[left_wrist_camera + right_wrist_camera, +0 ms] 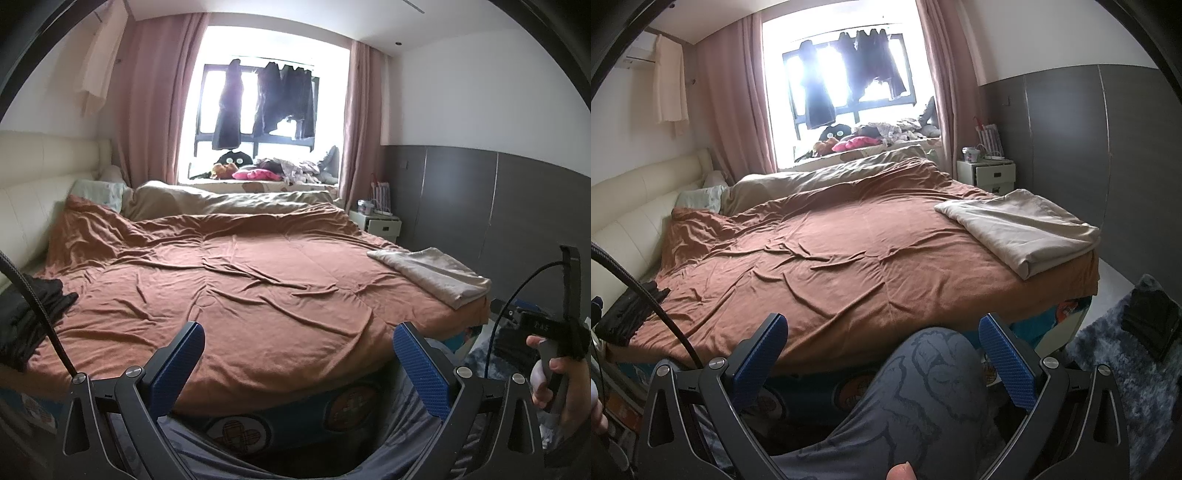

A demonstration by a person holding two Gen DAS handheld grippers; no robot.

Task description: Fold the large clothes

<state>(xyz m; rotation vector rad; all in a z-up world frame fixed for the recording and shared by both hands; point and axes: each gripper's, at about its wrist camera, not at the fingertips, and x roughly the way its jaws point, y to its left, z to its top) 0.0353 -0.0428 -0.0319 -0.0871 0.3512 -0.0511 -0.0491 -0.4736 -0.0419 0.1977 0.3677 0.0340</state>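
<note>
Both grippers hung low at the foot of the bed (258,288), pointing along it toward the window (266,99). The left gripper (298,363) had its blue-padded fingers (177,365) spread wide with nothing between them; beyond them lay only the rumpled brown blanket (229,280). The right gripper (882,360) was spread just as wide and held nothing, with the person's knee (923,373) in grey printed trousers showing in the gap.

A beige cloth (1023,229), already folded into a flat rectangle, lay on the blanket at the near right corner of the bed, well apart from both grippers. In the left wrist view it (436,273) sat by the right edge of the bed. A dark garment (33,314) lay bunched at the near left edge of the bed, partly behind a black cable (40,302); in the right wrist view it (631,314) showed at the same left edge.

At the right of the left wrist view the person's hand (554,373) gripped the handle of the other gripper. A tan duvet (229,199) was heaped at the far side of the bed below the window, where dark clothes (284,99) hung on a rail. A white nightstand (988,173) stood beside the bed against the grey wall, and a shaggy grey rug (1123,373) covered the floor to the right.
</note>
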